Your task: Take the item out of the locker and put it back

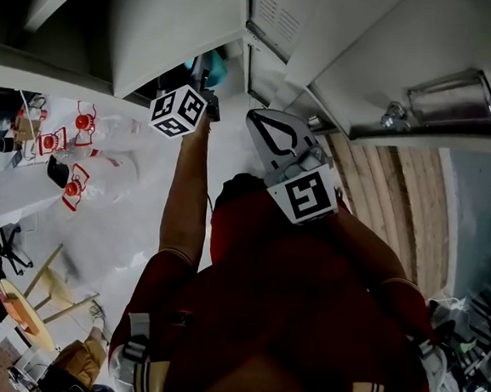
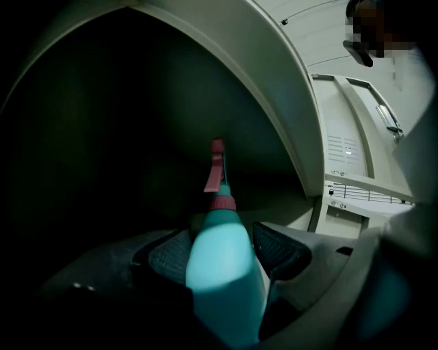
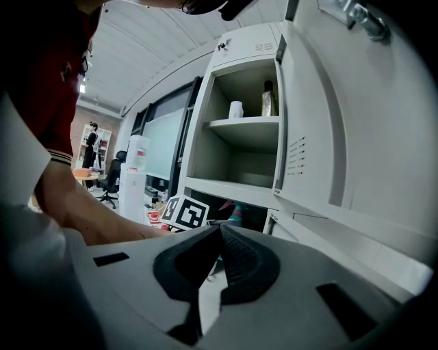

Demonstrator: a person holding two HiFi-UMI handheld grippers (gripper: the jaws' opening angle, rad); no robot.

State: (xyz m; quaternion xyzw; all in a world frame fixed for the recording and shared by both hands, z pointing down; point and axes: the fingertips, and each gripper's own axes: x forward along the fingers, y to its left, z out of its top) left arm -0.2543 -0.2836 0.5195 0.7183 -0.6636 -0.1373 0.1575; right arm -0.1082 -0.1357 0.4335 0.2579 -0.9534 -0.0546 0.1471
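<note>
Inside the dark lower compartment of the locker (image 3: 241, 179), the left gripper (image 2: 222, 251) is clamped on a teal spray bottle (image 2: 224, 273), its two dark pads (image 2: 168, 257) pressed against the bottle's sides just below the shoulder. The bottle's pink trigger head (image 2: 217, 172) points onward into the shadow of the compartment. The head view shows the same arm stretched forward, with the marker cube (image 1: 178, 112) just short of the opening and a patch of teal past it at the compartment's mouth. Whether the bottle's base rests on the compartment floor or hangs clear of it cannot be made out. The right gripper (image 3: 217, 254) is held back near the person's body, its jaws closed together on nothing, and it looks past the open door (image 3: 321, 123) toward the shelves. On the shelf above stand a white cup (image 3: 235, 109) and a brown bottle (image 3: 268, 99), both untouched. From these views alone the bottle is either about to be drawn out or just being set back; which of the two cannot be told. Either way the task is unfinished, since the bottle is in the grip and not standing free in the locker. What remains, at the least, is to set it down inside and let it go.
</note>
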